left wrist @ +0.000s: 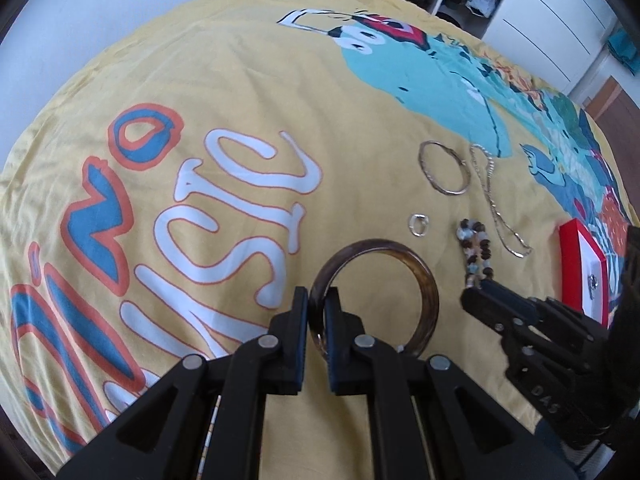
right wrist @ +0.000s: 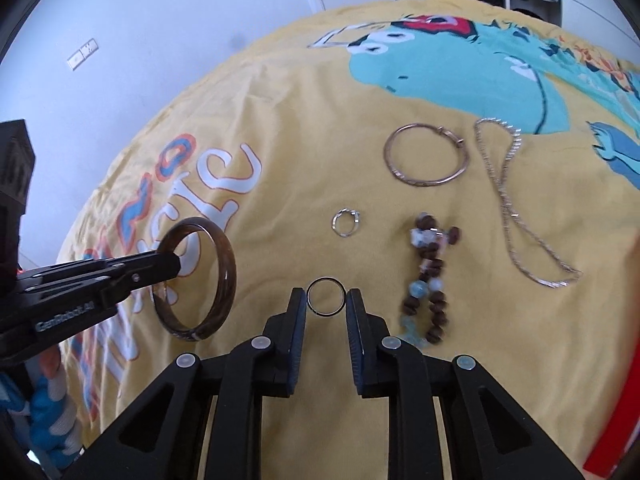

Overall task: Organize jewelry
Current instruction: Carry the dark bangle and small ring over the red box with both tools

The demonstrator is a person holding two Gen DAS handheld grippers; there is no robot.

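Fingers (left wrist: 301, 312) of the left gripper (left wrist: 316, 308) pinch the glossy brown bangle (left wrist: 416, 276), lifted off the yellow bedspread (left wrist: 240, 80) printed "music". Right of the bangle, the right gripper (right wrist: 326, 300), marked "DAS", pinches a thin metal ring (right wrist: 326, 297); beyond lie a beaded bracelet (right wrist: 428, 276) and silver chain (right wrist: 516, 216).

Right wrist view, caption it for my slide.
Right tongs grip a thin ring; left tongs hold a brown bangle.
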